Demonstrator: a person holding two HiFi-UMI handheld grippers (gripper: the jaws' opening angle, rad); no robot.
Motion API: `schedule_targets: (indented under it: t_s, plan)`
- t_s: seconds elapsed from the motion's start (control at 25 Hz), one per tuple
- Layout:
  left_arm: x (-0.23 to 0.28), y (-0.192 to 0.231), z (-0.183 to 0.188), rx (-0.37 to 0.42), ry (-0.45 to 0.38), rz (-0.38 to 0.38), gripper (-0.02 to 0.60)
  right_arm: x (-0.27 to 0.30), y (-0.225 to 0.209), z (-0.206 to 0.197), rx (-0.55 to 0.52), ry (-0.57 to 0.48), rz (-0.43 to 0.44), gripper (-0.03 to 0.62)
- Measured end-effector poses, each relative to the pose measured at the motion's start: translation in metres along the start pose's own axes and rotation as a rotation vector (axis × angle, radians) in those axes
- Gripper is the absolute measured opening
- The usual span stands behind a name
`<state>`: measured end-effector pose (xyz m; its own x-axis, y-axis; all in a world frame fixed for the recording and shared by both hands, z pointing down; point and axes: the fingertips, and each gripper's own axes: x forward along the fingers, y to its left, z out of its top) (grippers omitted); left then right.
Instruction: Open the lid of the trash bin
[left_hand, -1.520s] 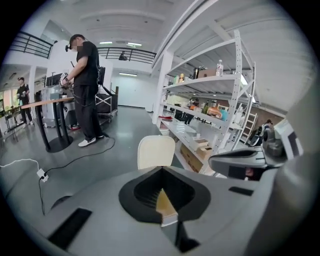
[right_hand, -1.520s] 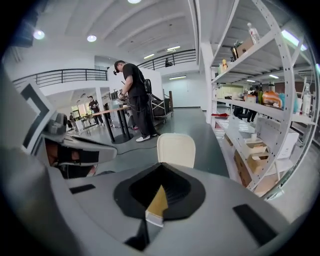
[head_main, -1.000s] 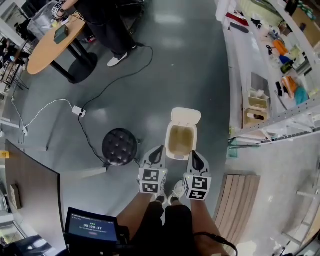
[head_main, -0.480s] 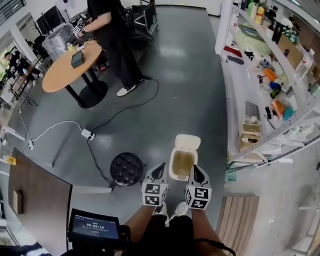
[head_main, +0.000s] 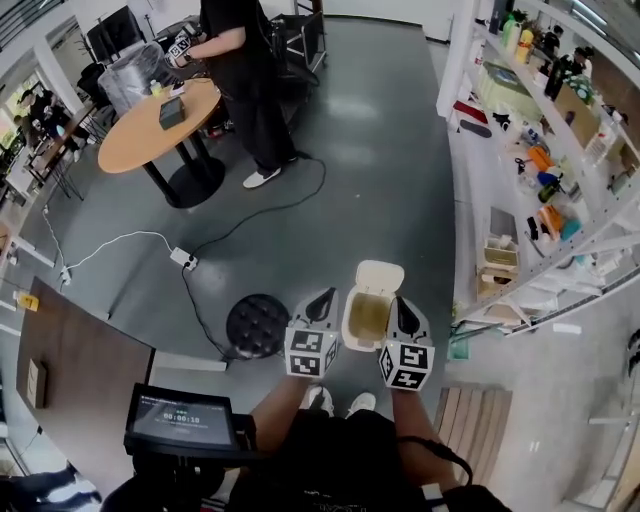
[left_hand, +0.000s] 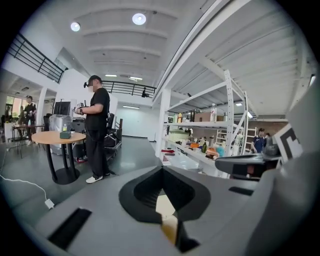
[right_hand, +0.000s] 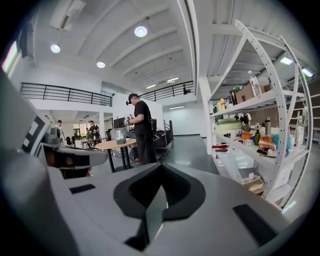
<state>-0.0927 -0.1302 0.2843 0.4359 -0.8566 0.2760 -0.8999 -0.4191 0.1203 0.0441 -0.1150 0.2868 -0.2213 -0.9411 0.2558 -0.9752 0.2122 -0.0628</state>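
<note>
A cream trash bin (head_main: 367, 316) stands on the grey floor just ahead of the person's feet, its lid (head_main: 380, 277) tipped back and the inside showing. My left gripper (head_main: 320, 300) hovers at the bin's left side and my right gripper (head_main: 402, 310) at its right side, both held above it, neither touching it. In the left gripper view the jaws of the left gripper (left_hand: 161, 171) meet at the tip, with a sliver of cream bin (left_hand: 165, 210) below. The right gripper (right_hand: 161, 168) is shut too, with nothing held.
A black round stool (head_main: 257, 325) sits left of the bin. A white power strip (head_main: 183, 258) and cables cross the floor. A person (head_main: 245, 60) stands at a round wooden table (head_main: 150, 130). White shelving (head_main: 540, 200) lines the right side; a slatted wooden panel (head_main: 468, 440) lies at lower right.
The view has pulled up and back, so the bin looks smaller. Both grippers have risen slightly beside it. The lid stays tipped open.
</note>
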Motion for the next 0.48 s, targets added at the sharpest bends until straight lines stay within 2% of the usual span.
schedule_targets:
  t_s: [0.16,0.48]
  plan:
    - [-0.008,0.002,0.02,0.015,-0.028,0.003,-0.002,-0.002,0.012,0.024,-0.02,-0.032,0.02,0.0]
    - [-0.023,0.008,0.03,-0.01,-0.052,0.002,-0.002,-0.009,0.038,0.037,-0.059,-0.058,0.043,0.0]
